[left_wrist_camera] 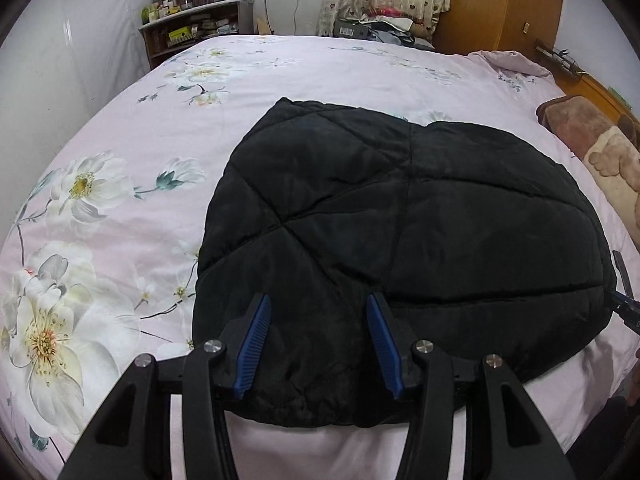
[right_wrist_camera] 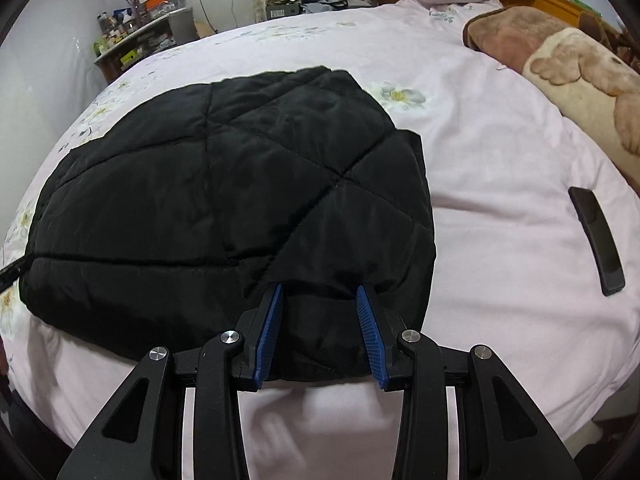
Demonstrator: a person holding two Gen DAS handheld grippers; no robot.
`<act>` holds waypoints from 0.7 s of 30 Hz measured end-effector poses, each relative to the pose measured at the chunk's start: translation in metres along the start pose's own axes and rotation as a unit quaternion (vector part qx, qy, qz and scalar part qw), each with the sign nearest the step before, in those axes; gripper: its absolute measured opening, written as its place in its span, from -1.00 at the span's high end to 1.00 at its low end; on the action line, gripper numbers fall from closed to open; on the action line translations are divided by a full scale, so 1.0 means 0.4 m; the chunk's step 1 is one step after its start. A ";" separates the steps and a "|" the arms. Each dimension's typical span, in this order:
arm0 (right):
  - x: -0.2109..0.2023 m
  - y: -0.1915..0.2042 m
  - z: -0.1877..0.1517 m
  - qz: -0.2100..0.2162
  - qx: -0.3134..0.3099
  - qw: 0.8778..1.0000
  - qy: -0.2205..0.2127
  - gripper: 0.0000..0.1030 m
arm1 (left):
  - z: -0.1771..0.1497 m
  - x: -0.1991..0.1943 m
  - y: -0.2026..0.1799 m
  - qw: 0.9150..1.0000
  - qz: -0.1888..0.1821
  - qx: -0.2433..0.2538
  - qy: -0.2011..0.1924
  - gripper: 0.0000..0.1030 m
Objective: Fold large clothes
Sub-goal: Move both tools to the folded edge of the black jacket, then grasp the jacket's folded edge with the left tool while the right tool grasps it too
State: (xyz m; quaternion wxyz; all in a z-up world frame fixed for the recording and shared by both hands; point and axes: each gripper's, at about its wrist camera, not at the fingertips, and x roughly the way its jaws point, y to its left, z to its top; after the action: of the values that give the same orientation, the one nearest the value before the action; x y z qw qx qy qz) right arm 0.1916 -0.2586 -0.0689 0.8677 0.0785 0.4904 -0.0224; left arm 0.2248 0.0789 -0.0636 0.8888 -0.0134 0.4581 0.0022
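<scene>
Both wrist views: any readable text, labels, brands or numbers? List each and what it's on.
None can be read in either view.
Black quilted jacket: no logo or tag showing.
Floral bedsheet: flower print only, no words.
Shelf boxes and bottles: labels present, too small and blurred to read.
Dark box by the curtain: markings blurred.
Black flat object on the bed: no visible marking.

Black quilted jacket (left_wrist_camera: 400, 216): matt padded cloth w/ stitched seams, slight sheen. Bedsheet (left_wrist_camera: 120, 208): smooth pink cotton-like cloth, floral print. Left gripper (left_wrist_camera: 318, 308) & right gripper (right_wrist_camera: 320, 296): matt black plastic, ribbed blue pads (left_wrist_camera: 256, 344), shiny metal pivot pins. Blanket (right_wrist_camera: 560, 64): fuzzy fleece. Wardrobe (left_wrist_camera: 496, 4): glossy wood.
</scene>
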 end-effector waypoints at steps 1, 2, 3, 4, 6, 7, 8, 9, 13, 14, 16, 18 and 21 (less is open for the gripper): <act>-0.005 0.000 -0.002 0.000 -0.001 1.000 -0.001 0.24 | 0.001 -0.004 0.000 1.000 0.000 0.000 0.000 -0.02; -0.010 -0.002 -0.003 0.001 0.000 1.000 -0.003 0.24 | 0.000 -0.009 0.001 1.000 0.000 0.000 0.000 -0.02; -0.012 -0.002 -0.004 0.003 0.001 1.000 -0.003 0.24 | -0.002 -0.015 0.000 1.000 0.001 0.001 -0.001 -0.02; -0.020 -0.005 -0.004 0.004 0.004 1.000 -0.005 0.24 | -0.003 -0.021 0.000 1.000 0.002 0.002 -0.002 -0.02; -0.036 -0.007 -0.009 0.005 0.008 1.000 -0.012 0.24 | -0.006 -0.030 0.000 1.000 0.004 0.004 -0.005 -0.02; -0.043 -0.007 -0.009 0.005 0.010 1.000 -0.015 0.24 | -0.007 -0.035 0.001 1.000 0.004 0.004 -0.007 -0.02; -0.051 -0.010 -0.008 0.006 0.011 1.000 -0.020 0.24 | -0.007 -0.039 0.002 1.000 0.006 0.004 -0.009 -0.02; -0.057 -0.011 -0.006 0.007 0.013 1.000 -0.024 0.24 | -0.005 -0.040 0.004 1.000 0.007 0.003 -0.010 -0.02; -0.071 -0.021 0.004 0.016 0.014 0.999 -0.043 0.22 | 0.005 -0.037 0.024 1.000 0.013 -0.001 -0.012 -0.02; -0.067 -0.026 0.010 0.014 0.013 0.999 -0.043 0.18 | 0.010 -0.035 0.033 1.000 0.013 -0.005 -0.013 -0.02; -0.062 -0.036 0.019 0.012 0.016 0.999 -0.046 -0.03 | 0.025 -0.027 0.056 1.000 0.018 -0.007 -0.016 -0.02; -0.048 -0.059 0.036 0.013 0.026 0.998 -0.046 -0.08 | 0.041 -0.013 0.084 1.000 0.017 -0.012 -0.019 -0.03; -0.017 -0.080 0.047 0.010 0.035 0.999 -0.035 -0.09 | 0.058 0.027 0.132 0.999 0.002 -0.032 -0.009 -0.05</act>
State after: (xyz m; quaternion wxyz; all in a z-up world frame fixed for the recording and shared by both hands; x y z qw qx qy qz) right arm 0.2002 -0.2936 -0.0573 0.8810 0.1129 0.4582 -0.0340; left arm 0.2491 0.1324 -0.0599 0.8919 -0.0405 0.4500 0.0187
